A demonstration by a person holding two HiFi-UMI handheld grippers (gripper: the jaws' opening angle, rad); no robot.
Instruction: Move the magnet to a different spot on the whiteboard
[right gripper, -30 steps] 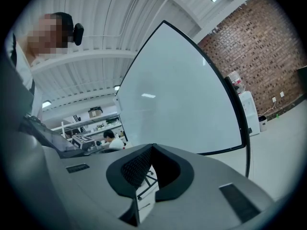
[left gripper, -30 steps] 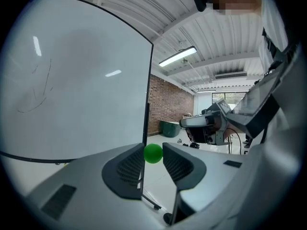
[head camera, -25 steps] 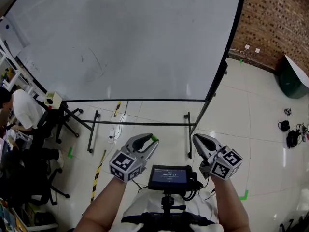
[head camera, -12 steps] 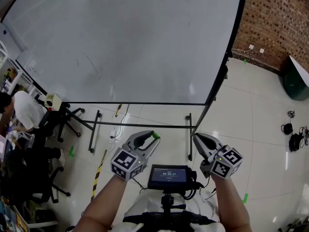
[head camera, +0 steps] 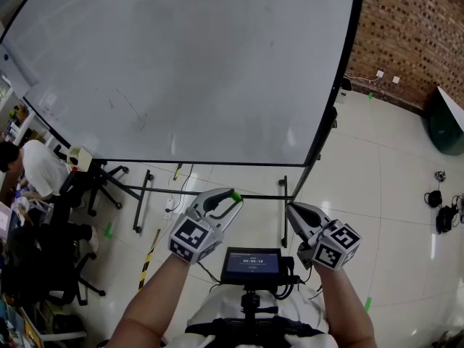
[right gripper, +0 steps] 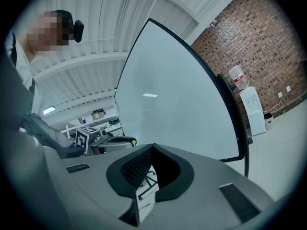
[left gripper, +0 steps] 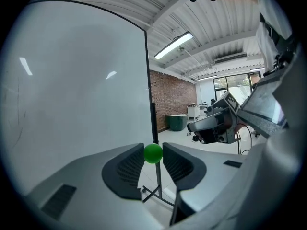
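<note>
A large whiteboard [head camera: 181,64] on a wheeled stand fills the head view ahead of me; its surface [left gripper: 72,80] also takes up the left half of the left gripper view. My left gripper [head camera: 230,199] is shut on a small round green magnet [head camera: 235,194], which sits pinched between the two fingertips [left gripper: 153,153]. It is held in the air short of the board's lower edge. My right gripper [head camera: 291,210] hovers beside it at about the same height, shut with nothing in it [right gripper: 151,148]. Each gripper shows in the other's view, the right gripper [left gripper: 216,123] and the left gripper [right gripper: 115,140].
The board's stand legs [head camera: 141,194] spread over the tiled floor below the grippers. A person [head camera: 36,165] sits by office chairs at the left. A brick wall [head camera: 413,27] and a dark green bin [head camera: 449,122] are at the right. A small screen [head camera: 254,259] hangs at my chest.
Both grippers have moved up the picture toward the board's lower edge, the left one further and with a slight roll. The magnet stayed in the left gripper.
</note>
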